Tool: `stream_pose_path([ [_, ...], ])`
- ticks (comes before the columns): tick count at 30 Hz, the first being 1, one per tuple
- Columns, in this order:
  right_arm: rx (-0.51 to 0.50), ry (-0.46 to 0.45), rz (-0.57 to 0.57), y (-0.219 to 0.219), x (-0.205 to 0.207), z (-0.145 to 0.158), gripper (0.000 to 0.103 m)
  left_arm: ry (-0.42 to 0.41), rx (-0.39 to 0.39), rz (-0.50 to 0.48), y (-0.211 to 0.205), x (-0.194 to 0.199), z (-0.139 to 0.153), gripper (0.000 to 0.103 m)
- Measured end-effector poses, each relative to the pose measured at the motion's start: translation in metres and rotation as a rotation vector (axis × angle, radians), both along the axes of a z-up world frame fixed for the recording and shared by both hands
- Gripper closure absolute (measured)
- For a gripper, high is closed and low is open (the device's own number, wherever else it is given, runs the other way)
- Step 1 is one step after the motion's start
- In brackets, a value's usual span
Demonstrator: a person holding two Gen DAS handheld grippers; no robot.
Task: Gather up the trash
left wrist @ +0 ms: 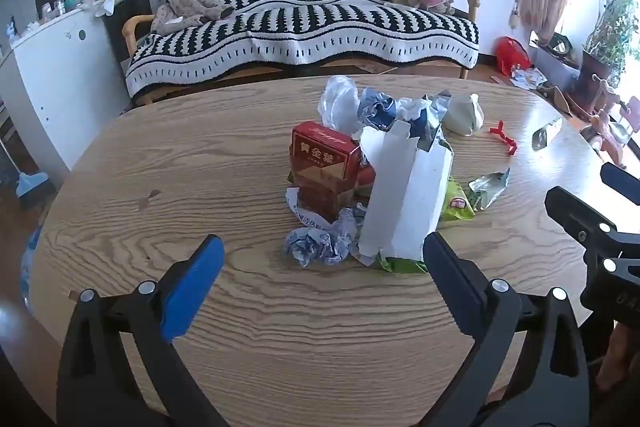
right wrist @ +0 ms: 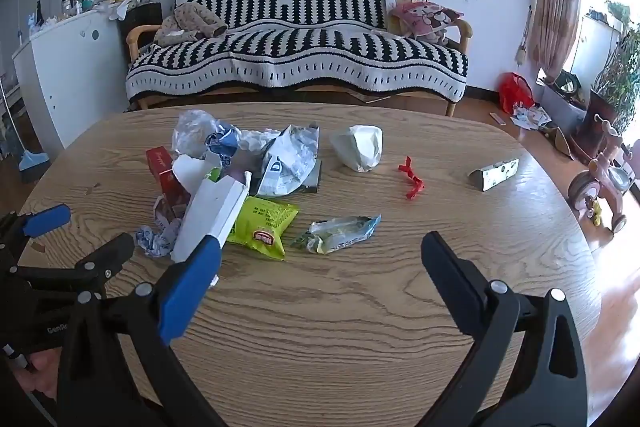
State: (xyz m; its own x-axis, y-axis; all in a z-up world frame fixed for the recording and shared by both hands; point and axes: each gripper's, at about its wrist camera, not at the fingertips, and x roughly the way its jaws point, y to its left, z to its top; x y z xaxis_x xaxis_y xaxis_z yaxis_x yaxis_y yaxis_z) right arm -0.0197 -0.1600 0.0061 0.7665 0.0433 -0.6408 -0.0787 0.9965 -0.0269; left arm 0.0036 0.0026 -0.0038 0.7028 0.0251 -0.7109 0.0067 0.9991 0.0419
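Left gripper [left wrist: 324, 259] and right gripper [right wrist: 320, 259] hover spread wide, holding nothing, over wooden table [right wrist: 360, 327]. Trash pile mid-table: white carton [left wrist: 404, 195], beside it red cigarette box [left wrist: 324, 163], behind it green snack bag [right wrist: 266, 227].

1. Red box [left wrist: 323, 159] in the pile ahead of my left claw: gold Chinese characters 黄金葉 across its front face. The gold script on its top flap is too slanted for me to make out.
2. White crumpled bag [right wrist: 289, 163], seen from my right claw: one large dark letter "D"; the smaller print after it is not legible.
3. Left gripper [right wrist: 44, 267] body, at the lower left edge of my right view: white lettering "GenRo", cut off there.
4. Green snack bag [right wrist: 266, 227]: red logo patch and rows of dark print, all too small to read.
5. Blue-printed crumpled paper [left wrist: 320, 243]: print not legible.
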Motion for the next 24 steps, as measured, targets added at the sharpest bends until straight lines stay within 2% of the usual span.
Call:
stream_pose_path([
  [24,0.027,0.022,0.007,-0.007,0.0052,0.0007,0.006,-0.002,0.005,0.007,0.0055,-0.0025,0.0031,0.006],
])
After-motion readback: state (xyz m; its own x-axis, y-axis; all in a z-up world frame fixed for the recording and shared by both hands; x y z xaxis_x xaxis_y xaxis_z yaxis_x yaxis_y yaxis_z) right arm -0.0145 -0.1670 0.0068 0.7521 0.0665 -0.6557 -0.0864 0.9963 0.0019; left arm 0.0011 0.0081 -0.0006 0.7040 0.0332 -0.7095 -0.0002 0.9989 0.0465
